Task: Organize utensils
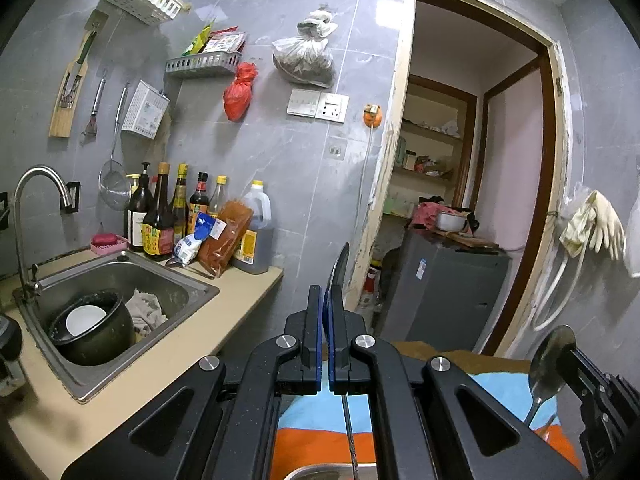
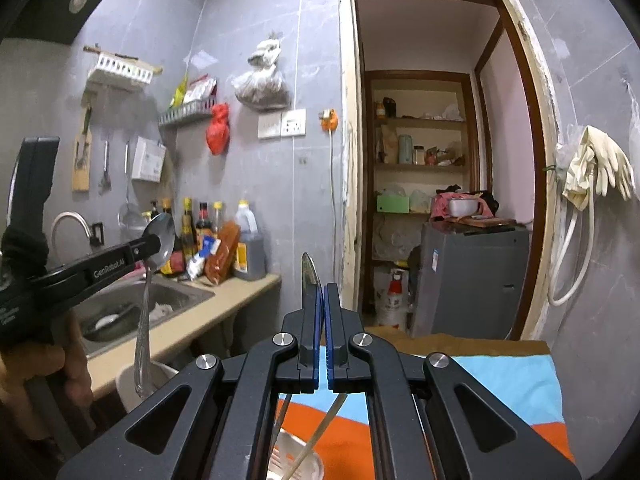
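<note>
My left gripper (image 1: 325, 300) is shut on a metal spoon (image 1: 339, 268), seen edge-on, its bowl above the fingers and its handle hanging below. The same spoon (image 2: 158, 236) shows in the right wrist view, held upright in the left gripper (image 2: 150, 246) over a white cup (image 2: 132, 384). My right gripper (image 2: 322, 300) is shut on another spoon (image 2: 309, 272), bowl up. That spoon (image 1: 550, 364) also shows at the right of the left wrist view. A metal bowl (image 1: 340, 472) lies below on the striped cloth (image 1: 508, 392). A container with chopsticks (image 2: 296, 456) sits below the right gripper.
A steel sink (image 1: 120, 304) with a black pot (image 1: 92, 328) is at the left, bottles (image 1: 160, 216) behind it on the beige counter (image 1: 224, 312). A grey appliance (image 1: 448, 292) stands in the doorway. Gloves (image 1: 596, 220) hang at the right.
</note>
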Demonstrator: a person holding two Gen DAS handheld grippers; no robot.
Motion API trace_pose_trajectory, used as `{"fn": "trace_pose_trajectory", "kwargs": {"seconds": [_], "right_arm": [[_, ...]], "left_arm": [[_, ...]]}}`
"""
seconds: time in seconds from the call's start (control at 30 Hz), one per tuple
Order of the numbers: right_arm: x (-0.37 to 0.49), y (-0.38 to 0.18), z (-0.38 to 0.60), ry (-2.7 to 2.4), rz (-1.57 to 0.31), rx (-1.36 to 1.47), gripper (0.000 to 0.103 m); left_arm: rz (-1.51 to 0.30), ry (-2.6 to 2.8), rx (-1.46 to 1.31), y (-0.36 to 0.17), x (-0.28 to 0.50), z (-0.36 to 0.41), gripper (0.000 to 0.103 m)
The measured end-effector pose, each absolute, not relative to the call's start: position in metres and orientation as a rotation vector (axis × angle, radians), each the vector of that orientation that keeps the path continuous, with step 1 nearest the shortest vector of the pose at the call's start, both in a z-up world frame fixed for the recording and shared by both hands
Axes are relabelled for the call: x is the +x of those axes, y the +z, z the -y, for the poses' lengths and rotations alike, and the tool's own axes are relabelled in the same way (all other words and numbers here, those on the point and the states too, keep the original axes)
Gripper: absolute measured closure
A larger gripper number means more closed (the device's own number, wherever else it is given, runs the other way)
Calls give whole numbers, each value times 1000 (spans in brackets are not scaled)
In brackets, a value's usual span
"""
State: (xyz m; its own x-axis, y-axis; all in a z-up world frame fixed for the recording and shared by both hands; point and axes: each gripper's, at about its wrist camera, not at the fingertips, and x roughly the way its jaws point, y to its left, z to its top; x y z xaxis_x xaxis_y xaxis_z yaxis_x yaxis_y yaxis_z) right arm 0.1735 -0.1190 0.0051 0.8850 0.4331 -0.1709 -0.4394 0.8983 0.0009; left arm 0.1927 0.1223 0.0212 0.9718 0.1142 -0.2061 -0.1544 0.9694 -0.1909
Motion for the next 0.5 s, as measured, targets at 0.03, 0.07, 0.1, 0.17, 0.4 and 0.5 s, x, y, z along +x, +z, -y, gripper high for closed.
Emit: {"fn": "trace_pose_trajectory", "kwargs": {"seconds": [0.03, 0.07, 0.1, 0.17, 0.4, 0.5], "right_arm": [[174, 3, 118, 452, -171, -40, 102], [175, -1, 117, 453, -173, -39, 102], [174, -4, 116, 454, -178, -40, 102], [174, -9, 115, 451, -182, -40, 102], [176, -20, 113, 476, -235, -33, 98], [174, -18, 116, 506, -247, -5, 85]], "left_arm": [[-202, 130, -208, 17, 193, -122, 103], [-209, 124, -210, 12, 193, -123, 103], [-211, 122, -210, 10, 194, -122, 103], [-215, 117, -208, 2, 192, -121, 103], [-289, 73, -220, -16, 187, -115, 102], [-350, 25, -247, -19, 186, -115, 98]]}}
